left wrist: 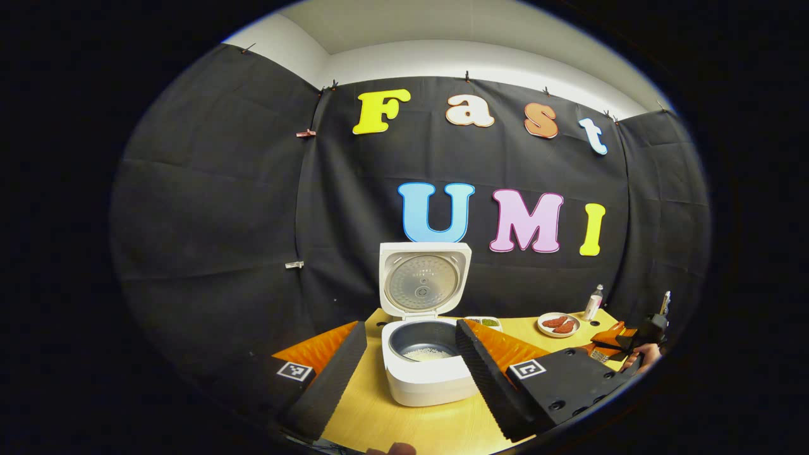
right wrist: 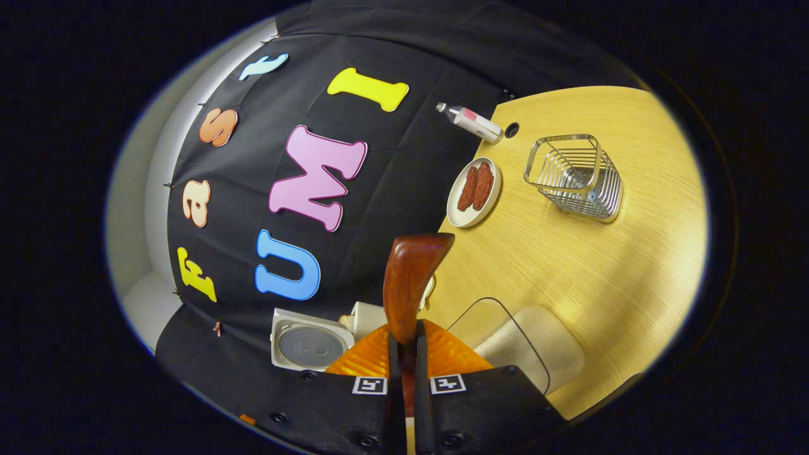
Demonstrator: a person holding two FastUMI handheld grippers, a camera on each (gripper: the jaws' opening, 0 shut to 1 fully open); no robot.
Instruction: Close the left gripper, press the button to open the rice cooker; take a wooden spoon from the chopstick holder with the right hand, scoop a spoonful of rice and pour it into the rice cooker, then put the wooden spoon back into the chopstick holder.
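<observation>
- Rice cooker (left wrist: 426, 354): white body, standing on the wooden table (left wrist: 411, 430) in the left gripper view; lid (left wrist: 425, 278) raised upright at the back, its round metal inner plate facing forward.
- Inner pot (left wrist: 425, 344): dark, uncovered, with a small patch of white rice (left wrist: 427, 354) on its bottom.
- Left gripper (left wrist: 411, 373): fingers spread wide apart, one to each side of the cooker's front; nothing between them.
- Wooden spoon (right wrist: 411, 278): reddish-brown, in the right gripper view; handle clamped between the two fingers, bowl end rising up and curving to the right, above the table edge.
- Right gripper (right wrist: 404, 354): fingers drawn tight together on the spoon's handle. The same gripper appears at the far right edge of the left gripper view (left wrist: 632, 341), with a hand (left wrist: 641, 355) behind it.
- Chopstick holder (right wrist: 575, 177): wire basket on a pale base, standing on the table well apart from the spoon; its inside looks bare.
- Clear container (right wrist: 512, 347): glass-like rim, holding a pale mass of what looks like rice, just right of the right gripper's fingers.
- Rice cooker, right gripper view (right wrist: 313, 341): lid open, seen left of the fingers, view rotated.
- Plate (right wrist: 474, 193): pale, bearing two reddish-brown pieces of food, near the table's back edge beside the holder.
- Bottle (right wrist: 471, 121): small, clear with a pink label, by the back edge beyond the plate.
- Small dish (left wrist: 483, 322): white, with green contents, just behind the cooker on its right.
</observation>
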